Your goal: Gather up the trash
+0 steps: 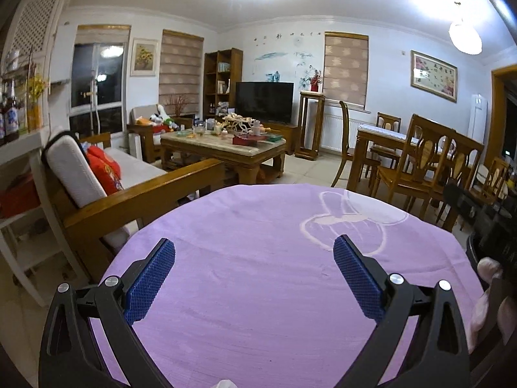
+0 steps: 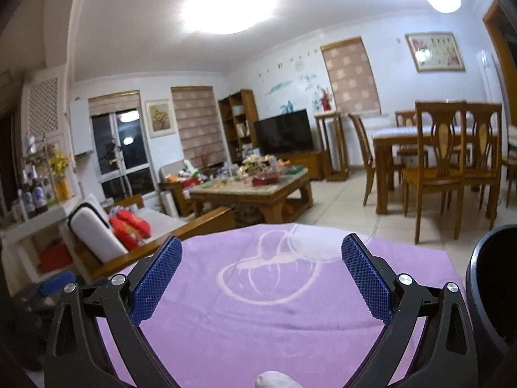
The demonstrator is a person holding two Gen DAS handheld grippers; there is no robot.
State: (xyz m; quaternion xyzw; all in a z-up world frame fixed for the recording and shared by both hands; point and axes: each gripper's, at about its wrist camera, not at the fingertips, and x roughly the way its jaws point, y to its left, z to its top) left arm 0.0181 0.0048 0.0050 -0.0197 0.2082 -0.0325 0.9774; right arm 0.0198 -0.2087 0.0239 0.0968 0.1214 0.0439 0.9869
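My left gripper point(image 1: 254, 252) is open and empty above a table with a purple cloth point(image 1: 258, 291). My right gripper point(image 2: 261, 249) is open and empty above the same purple cloth point(image 2: 265, 307). A dark round bin point(image 2: 488, 291) stands at the right edge of the table; its rim also shows in the left wrist view point(image 1: 473, 252). A small pale crumpled piece point(image 2: 274, 380) lies at the bottom edge of the right wrist view; another pale scrap point(image 1: 224, 384) shows at the bottom edge of the left wrist view. Pinkish white crumpled stuff point(image 1: 488, 291) sits by the bin.
A wooden sofa point(image 1: 135, 194) with white and red cushions stands left of the table. A cluttered coffee table point(image 1: 223, 148) is beyond it. A dining table with wooden chairs point(image 1: 420, 168) is at the right. The other gripper's black body point(image 1: 497, 226) is at the far right.
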